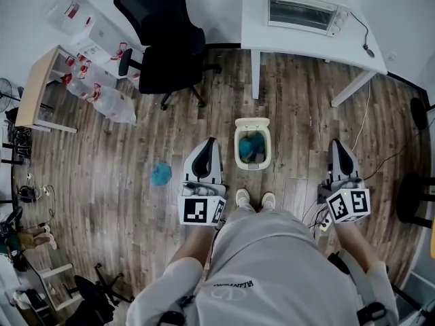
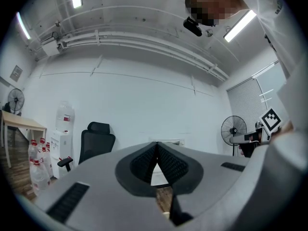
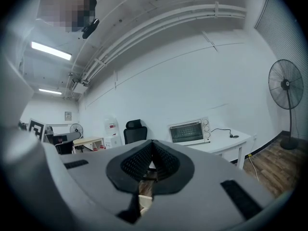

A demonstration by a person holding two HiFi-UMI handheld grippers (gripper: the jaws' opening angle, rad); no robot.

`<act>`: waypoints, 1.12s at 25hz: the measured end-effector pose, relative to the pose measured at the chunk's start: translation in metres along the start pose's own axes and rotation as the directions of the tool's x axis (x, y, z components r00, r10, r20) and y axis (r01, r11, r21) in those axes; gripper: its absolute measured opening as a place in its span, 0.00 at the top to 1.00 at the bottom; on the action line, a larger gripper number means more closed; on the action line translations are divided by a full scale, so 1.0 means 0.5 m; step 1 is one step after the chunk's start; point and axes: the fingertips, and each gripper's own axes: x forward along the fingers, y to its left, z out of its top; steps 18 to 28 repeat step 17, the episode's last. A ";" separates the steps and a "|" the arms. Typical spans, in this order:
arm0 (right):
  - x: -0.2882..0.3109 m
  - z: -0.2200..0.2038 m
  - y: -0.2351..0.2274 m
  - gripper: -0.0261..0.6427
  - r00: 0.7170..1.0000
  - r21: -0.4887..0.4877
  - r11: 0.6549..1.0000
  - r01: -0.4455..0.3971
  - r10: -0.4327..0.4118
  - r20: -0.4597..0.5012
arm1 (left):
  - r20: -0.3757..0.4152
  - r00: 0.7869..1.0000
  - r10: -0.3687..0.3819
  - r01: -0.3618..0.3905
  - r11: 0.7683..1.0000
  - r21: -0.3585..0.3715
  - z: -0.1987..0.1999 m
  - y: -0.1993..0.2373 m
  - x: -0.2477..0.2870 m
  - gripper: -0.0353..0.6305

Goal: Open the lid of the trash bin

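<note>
A small cream trash bin (image 1: pixel 252 143) stands on the wood floor just ahead of the person's shoes. Its lid (image 1: pixel 252 123) is tipped up at the far side, and something teal shows inside. My left gripper (image 1: pixel 211 141) is held to the bin's left, above the floor and apart from it, with its jaws closed tip to tip and nothing between them. My right gripper (image 1: pixel 335 142) hangs farther off to the bin's right, also shut and empty. In the left gripper view (image 2: pixel 156 143) and the right gripper view (image 3: pixel 151 142) both point level across the room, and the bin does not show.
A black office chair (image 1: pixel 166 46) stands behind and left of the bin. A white table (image 1: pixel 309 43) carries a toaster oven (image 1: pixel 304 13). A blue scrap (image 1: pixel 161 174) lies on the floor at left. Water bottles (image 1: pixel 102 97) and a wooden desk (image 1: pixel 34 87) sit far left. Cables (image 1: pixel 367 121) trail at right.
</note>
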 end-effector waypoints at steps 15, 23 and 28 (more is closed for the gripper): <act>-0.015 -0.002 0.004 0.94 1.000 -0.010 1.000 0.004 -0.004 -0.012 | 0.004 1.000 -0.010 0.010 1.000 -0.015 0.002 -0.008 -0.013 0.95; -0.016 -0.002 0.007 0.94 1.000 -0.013 1.000 0.002 -0.002 -0.013 | 0.006 1.000 -0.010 0.010 1.000 -0.014 0.004 -0.008 -0.016 0.95; -0.016 -0.002 0.007 0.94 1.000 -0.013 1.000 0.002 -0.002 -0.013 | 0.006 1.000 -0.010 0.010 1.000 -0.014 0.004 -0.008 -0.016 0.95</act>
